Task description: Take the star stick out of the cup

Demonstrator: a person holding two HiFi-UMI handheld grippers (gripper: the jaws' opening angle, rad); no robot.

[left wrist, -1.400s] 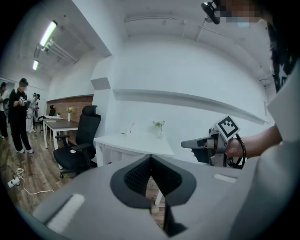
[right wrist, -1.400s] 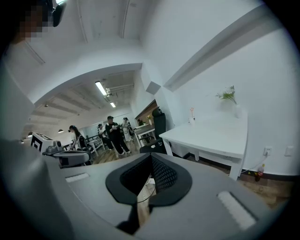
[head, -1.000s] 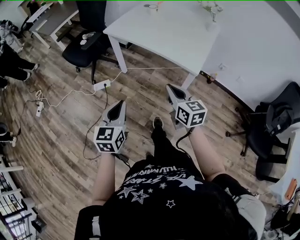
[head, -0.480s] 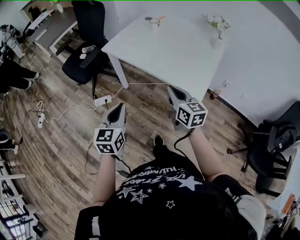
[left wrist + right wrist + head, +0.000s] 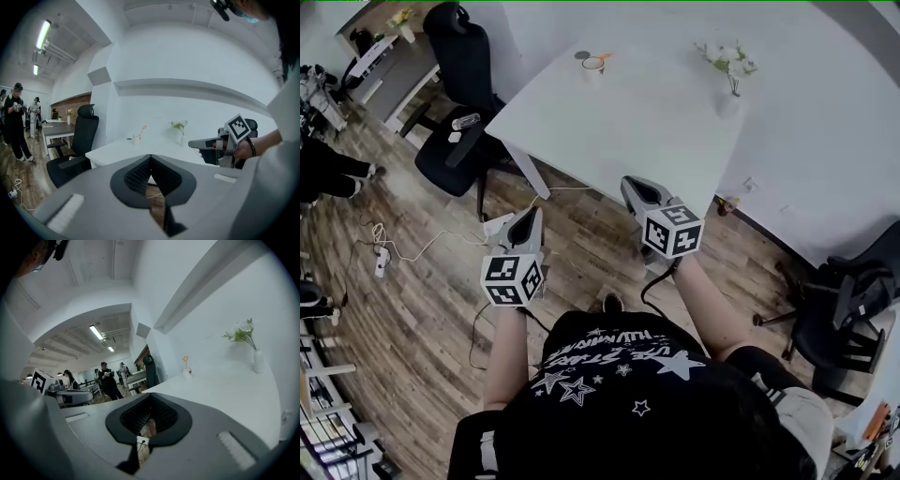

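**A:** Claws are both pinched together and empty, left claw (image 5: 528,218) and right claw (image 5: 635,186), just short of the bench's (image 5: 647,122) near edge. Star stick (image 5: 605,57) stands in the cup (image 5: 592,65) by the far left corner.

**B:** Reach in closed like that and you'd probably tip that little cup.

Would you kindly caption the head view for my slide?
Left gripper and right gripper, shut, face a table with the cup.

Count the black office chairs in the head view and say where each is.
2. One office chair stands beside the white table's left corner; the other chair sits at the picture's right edge. More may be hidden behind the person.
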